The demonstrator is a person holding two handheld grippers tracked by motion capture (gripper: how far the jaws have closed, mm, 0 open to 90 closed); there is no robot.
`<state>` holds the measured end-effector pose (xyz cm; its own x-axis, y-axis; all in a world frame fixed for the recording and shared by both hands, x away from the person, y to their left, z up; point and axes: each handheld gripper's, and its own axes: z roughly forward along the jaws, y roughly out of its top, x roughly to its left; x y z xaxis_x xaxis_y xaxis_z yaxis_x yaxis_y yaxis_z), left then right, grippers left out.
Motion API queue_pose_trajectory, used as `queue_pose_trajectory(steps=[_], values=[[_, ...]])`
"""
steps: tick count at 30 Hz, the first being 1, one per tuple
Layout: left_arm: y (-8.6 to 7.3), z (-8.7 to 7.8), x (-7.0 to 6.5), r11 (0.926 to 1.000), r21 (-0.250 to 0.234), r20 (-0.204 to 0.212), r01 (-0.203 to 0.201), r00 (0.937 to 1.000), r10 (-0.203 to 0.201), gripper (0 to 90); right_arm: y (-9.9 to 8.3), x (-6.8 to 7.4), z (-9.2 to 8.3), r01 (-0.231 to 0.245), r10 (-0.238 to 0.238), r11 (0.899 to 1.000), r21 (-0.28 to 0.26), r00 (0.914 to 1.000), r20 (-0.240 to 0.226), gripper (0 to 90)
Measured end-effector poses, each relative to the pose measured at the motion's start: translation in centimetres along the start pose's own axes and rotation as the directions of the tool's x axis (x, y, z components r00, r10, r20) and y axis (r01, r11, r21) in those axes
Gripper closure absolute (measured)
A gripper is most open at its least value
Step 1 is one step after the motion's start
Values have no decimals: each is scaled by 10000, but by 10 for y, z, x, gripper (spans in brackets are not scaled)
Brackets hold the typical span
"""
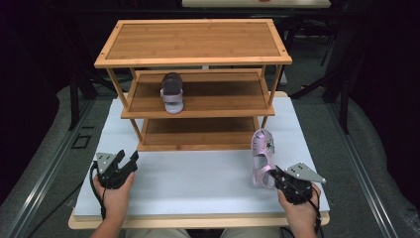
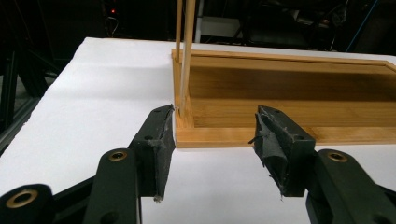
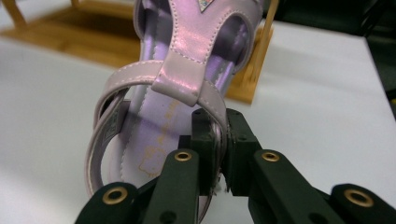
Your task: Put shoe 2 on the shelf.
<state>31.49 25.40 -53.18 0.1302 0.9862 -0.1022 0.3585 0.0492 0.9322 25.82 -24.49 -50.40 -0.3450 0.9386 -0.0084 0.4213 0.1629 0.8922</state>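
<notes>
A pink-lilac sandal [image 1: 261,157] lies on the white table at the right, toe pointing away. My right gripper [image 1: 274,173] is shut on its heel strap; in the right gripper view the jaws pinch that sandal [image 3: 187,70] strap between them at my right gripper [image 3: 223,154]. A second matching sandal [image 1: 172,92] stands on the middle shelf of the wooden rack [image 1: 193,59]. My left gripper [image 1: 127,159] rests open near the table's left front, with nothing between its fingers [image 2: 159,140]. It faces the rack's bottom shelf [image 2: 289,98] and corner post.
The three-tier wooden rack stands at the back middle of the white table [image 1: 198,173]. Its top and bottom shelves [image 1: 198,131] hold nothing. Dark floor and metal rails flank the table on both sides.
</notes>
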Motion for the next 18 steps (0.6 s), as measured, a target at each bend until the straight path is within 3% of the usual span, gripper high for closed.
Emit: queue_pose_trajectory(steps=[4,8,11,12,18], values=[[0,0,1,10000,-22,2,33,10000,-33,473,-4,11,-3,-411,475,9906,-1301,9978,471,840],[0,0,2,10000,-32,-18,80,10000,-80,473,-3,16,-5,-663,863,9661,-2493,9938,703,840],[0,0,3,9999,-45,-39,92,10000,-92,472,2,17,-7,-855,1082,9553,-2831,9920,655,840],[0,0,2,9999,-45,-25,100,9999,-100,473,4,18,-6,-941,1173,9471,-3070,9914,579,840],[-1,1,1,10000,11,60,65,10000,-65,473,17,26,-2,-839,1067,9379,-3367,9930,498,839]])
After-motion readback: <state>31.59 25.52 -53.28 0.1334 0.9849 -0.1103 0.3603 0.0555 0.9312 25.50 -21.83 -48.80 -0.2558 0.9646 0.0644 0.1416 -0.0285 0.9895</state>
